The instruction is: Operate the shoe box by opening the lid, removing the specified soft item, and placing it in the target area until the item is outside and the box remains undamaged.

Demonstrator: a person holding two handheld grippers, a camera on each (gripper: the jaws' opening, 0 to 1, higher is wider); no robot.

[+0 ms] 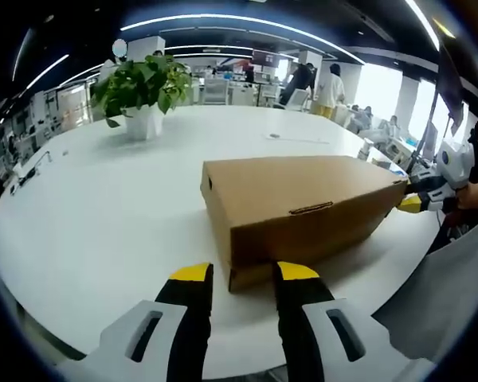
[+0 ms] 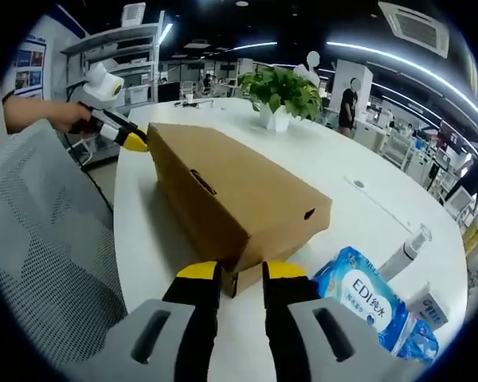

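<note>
Box closed, corner between jaws

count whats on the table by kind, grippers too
cardboard box: 1
potted plant: 1
wipes pack: 1
white tube: 1
grippers: 2, left gripper and right gripper
total: 6

Potted plant, wipes pack, white table

Open-plan office: round white table, potted plant, rows of desks and chairs behind, ceiling strip lights, ceiling air-conditioning unit, people standing.
</note>
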